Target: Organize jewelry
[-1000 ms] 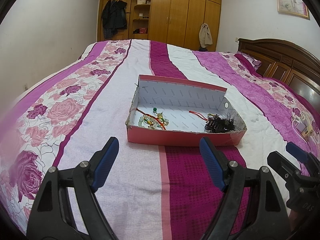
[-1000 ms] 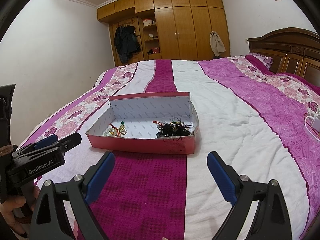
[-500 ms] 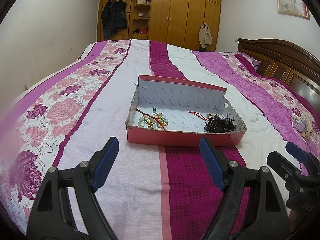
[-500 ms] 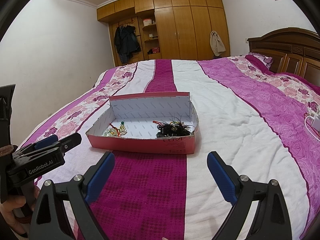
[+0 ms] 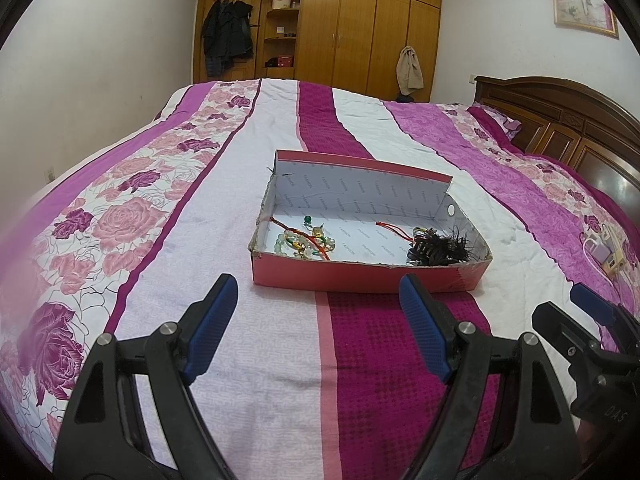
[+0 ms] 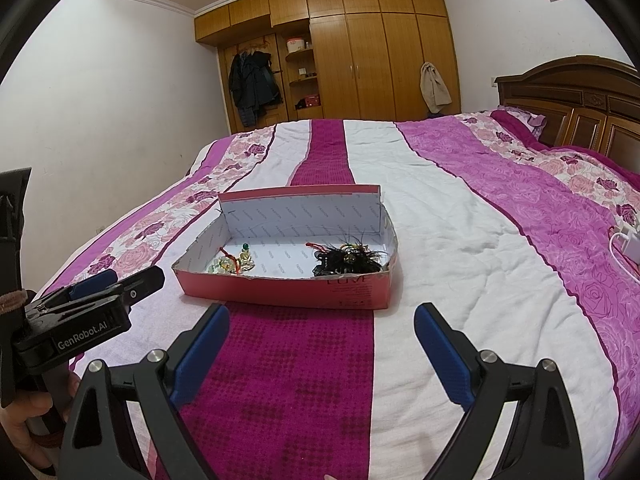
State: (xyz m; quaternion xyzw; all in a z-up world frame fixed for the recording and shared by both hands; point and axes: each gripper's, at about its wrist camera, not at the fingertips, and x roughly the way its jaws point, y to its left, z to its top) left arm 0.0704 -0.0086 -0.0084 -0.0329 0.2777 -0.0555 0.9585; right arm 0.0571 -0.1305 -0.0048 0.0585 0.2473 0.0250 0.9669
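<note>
Two clusters of jewelry lie in one shallow pink box (image 5: pixel 360 276) on the bed (image 5: pixel 180 264). Left wrist view: the left tongs (image 5: pixel 316 320) stand wide and hold nothing, both blue pads clear of the bedspread pattern beyond. The box sits straight ahead, near but apart from the fingertips, with its long axis running crosswise to the tongs' line of reach. The beaded bracelets with red cord (image 5: pixel 306 240) lie at the box's left end, roughly in line with the left finger; the dark tangled pile (image 5: pixel 438 246) lies at the right end, in line with the right finger. The right tongs (image 5: pixel 588 308) enter at the lower right edge, beside the box's right corner.

Right wrist view: the right tongs (image 6: pixel 320 340) are likewise wide and empty. The box (image 6: pixel 280 290) lies ahead and slightly left, its long axis again crosswise. The dark pile (image 6: pixel 348 262) sits nearly dead ahead; the beaded pieces (image 6: pixel 234 268) lie farther left, toward the left tongs (image 6: pixel 116 286), whose jaw state this view does not settle.

By this layout each cluster lies nearer its own side's tongs. All visible jewelry is inside the box, which fits either sorting about to start or pieces already gathered.
</note>
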